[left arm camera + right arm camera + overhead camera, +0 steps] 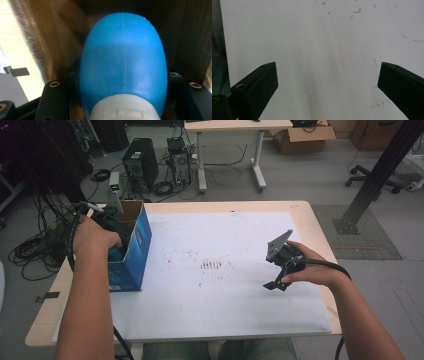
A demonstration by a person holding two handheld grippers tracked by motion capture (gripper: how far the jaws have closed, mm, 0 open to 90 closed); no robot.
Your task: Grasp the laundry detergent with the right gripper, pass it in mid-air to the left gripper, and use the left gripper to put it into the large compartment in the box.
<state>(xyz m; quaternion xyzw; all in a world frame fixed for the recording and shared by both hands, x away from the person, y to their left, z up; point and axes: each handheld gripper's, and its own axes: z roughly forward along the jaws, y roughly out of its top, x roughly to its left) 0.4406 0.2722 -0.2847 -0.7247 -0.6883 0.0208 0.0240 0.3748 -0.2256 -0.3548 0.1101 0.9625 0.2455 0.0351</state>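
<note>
Reaching down into the blue box [131,251] at the left side of the table [305,215], the left hand [92,237] holds its tongs inside the box. The box stands upright with its top open, right at the left edge of the white sheet [225,285]. In the left gripper view, the left gripper [123,77] has its two black jaws pressed tight on both sides of a blue bottle [123,60]. The bottle has a white cap [123,110] at the end near the camera, and its round blue end points away, deep into the brown inside of the box. So the bottle sits right between the jaws, squeezed from left and right.

Over on the right side of the table, the right hand [312,267] holds the right gripper [272,285] just above the white sheet. In the right gripper view, its two jaws stand wide apart, with nothing between them but the white sheet below. This gripper is well apart from the box and the bottle.
</note>
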